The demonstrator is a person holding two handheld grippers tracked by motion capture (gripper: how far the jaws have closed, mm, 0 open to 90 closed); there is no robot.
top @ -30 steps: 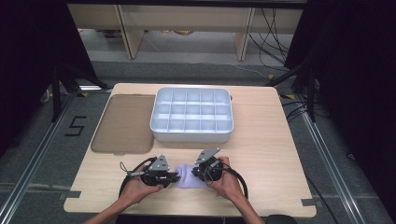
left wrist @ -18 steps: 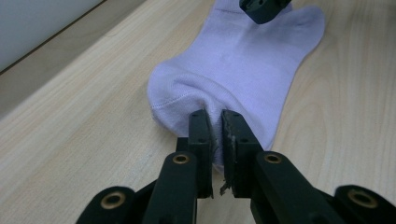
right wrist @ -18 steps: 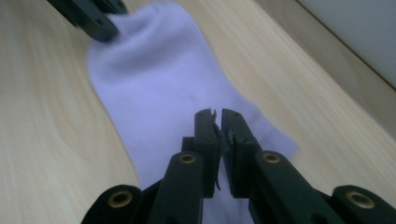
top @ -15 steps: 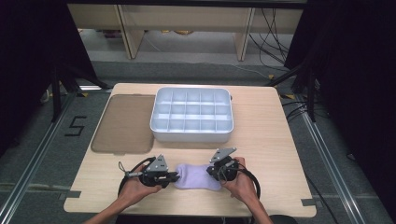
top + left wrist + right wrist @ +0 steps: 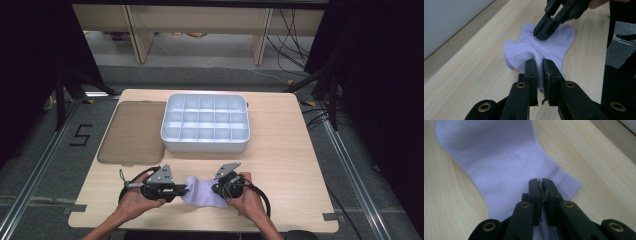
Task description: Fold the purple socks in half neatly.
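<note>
Near the front edge of the pale wooden surface (image 5: 280, 150), a small lavender knitted ankle sock (image 5: 202, 191) is lying mostly flat between the two hands, well apart from the white compartmented plastic organiser tray (image 5: 205, 122) and the brown translucent lid (image 5: 132, 131) lying beside it.

Left gripper (image 5: 538, 65): jaws are clenching a raised pinch of the sock's fabric, and the cloth is bunching into a ridge ahead of them. Right gripper (image 5: 540, 182): jaws are likewise clamping the fabric just inside the ribbed cuff (image 5: 570, 182); in the left gripper view its tips are pressing on the sock's far part.

Judgement: the step in hand looks like spreading or folding the sock with both grips. To do it well:
- both pinches should be catching the layers intended, since thin knit slips easily;
- the hands should be lifting together, keeping the cloth lightly taut, not stretched;
- the free part should be trailing on the surface, so the fold line is forming straight;
- releasing only once the edges are lying aligned.
</note>
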